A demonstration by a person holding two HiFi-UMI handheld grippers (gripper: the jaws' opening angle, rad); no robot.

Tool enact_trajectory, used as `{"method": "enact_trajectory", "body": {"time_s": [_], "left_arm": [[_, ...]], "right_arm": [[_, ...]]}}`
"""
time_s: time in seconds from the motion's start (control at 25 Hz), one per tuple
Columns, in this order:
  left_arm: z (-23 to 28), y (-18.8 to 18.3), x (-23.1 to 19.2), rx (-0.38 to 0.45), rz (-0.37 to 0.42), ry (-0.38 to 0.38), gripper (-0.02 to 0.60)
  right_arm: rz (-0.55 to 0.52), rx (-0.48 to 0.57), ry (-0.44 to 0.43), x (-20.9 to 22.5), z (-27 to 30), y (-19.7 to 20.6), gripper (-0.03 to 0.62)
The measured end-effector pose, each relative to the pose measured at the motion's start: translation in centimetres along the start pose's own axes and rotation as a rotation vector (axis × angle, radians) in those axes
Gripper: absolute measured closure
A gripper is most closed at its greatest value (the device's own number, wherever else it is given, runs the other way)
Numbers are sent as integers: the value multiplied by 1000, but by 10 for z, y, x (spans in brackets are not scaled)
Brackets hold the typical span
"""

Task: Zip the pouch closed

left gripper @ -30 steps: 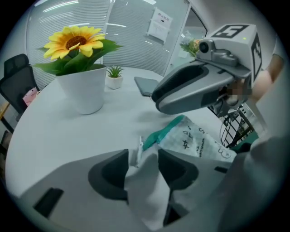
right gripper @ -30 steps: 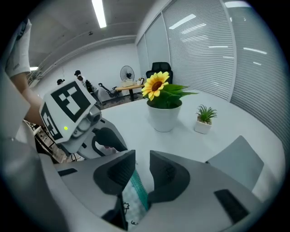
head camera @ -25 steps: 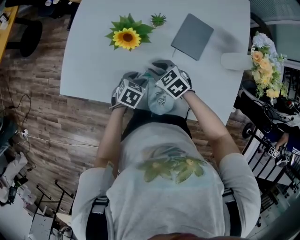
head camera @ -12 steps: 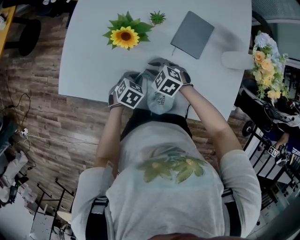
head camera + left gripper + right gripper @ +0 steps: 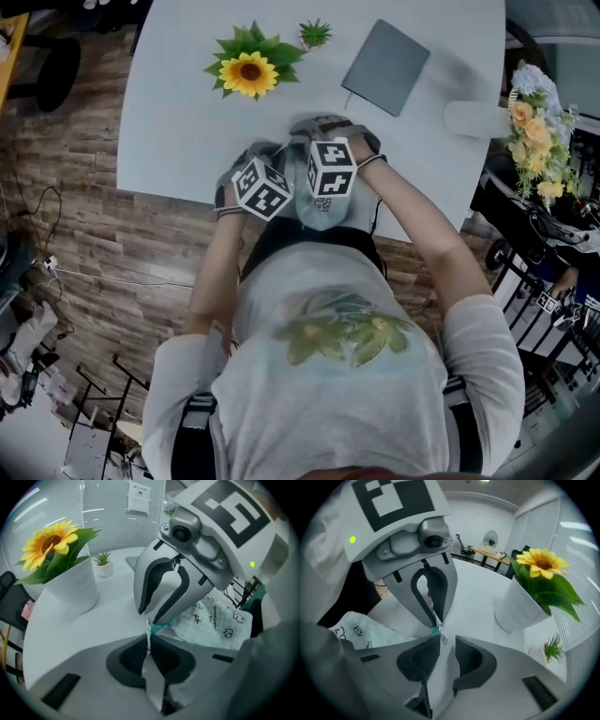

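Both of the person's forearms reach forward from the body and converge at the near edge of the white table (image 5: 178, 122), on the person's side of the sunflower (image 5: 249, 73). The wrists are bent so that both grippers tip steeply downward and meet nose to nose, their marker cubes side by side.

The left gripper (image 5: 149, 644) has just closed. Its jaws stand pressed together on a thin pale strip at the teal zipper end (image 5: 159, 627) of the pouch (image 5: 319, 204), pinching it flat between the pads. The right gripper (image 5: 445, 643) faces it from the other side with its jaws a moderate way apart and nothing pinched. The small metal zipper pull (image 5: 442, 638) hangs at the mouth of that gap, just beside one fingertip, and it is unclear whether it touches that fingertip.

The pouch itself, pale mint with small dark printed figures, lies under and just behind the two grippers at the table's near edge. It is nearer the person than the sunflower and well apart from it.

Farther out, the sunflower stands in its white pot, with a small green plant (image 5: 316, 36) near it on the right. A grey notebook (image 5: 386, 67) lies flat farther right of the sunflower.
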State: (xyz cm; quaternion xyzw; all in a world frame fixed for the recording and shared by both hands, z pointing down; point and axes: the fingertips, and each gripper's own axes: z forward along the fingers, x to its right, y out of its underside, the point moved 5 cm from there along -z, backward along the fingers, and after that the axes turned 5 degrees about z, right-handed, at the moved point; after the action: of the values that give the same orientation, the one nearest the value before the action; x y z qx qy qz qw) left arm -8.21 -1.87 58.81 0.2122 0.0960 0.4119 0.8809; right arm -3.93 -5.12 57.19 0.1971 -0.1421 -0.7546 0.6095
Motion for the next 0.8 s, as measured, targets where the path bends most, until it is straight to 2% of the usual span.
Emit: {"method": "enact_trajectory", "body": {"time_s": [0.16, 0.52, 0.8], "left_arm": [[0, 0, -1, -1, -13, 17, 552], [1, 1, -2, -2, -15, 28, 552], [1, 1, -2, 11, -23, 15, 552]], "right_arm": [[-136, -27, -28, -2, 2, -3, 487], [-254, -76, -55, -5, 7, -6, 530], [-241, -104, -90, -3, 8, -6, 559]]}}
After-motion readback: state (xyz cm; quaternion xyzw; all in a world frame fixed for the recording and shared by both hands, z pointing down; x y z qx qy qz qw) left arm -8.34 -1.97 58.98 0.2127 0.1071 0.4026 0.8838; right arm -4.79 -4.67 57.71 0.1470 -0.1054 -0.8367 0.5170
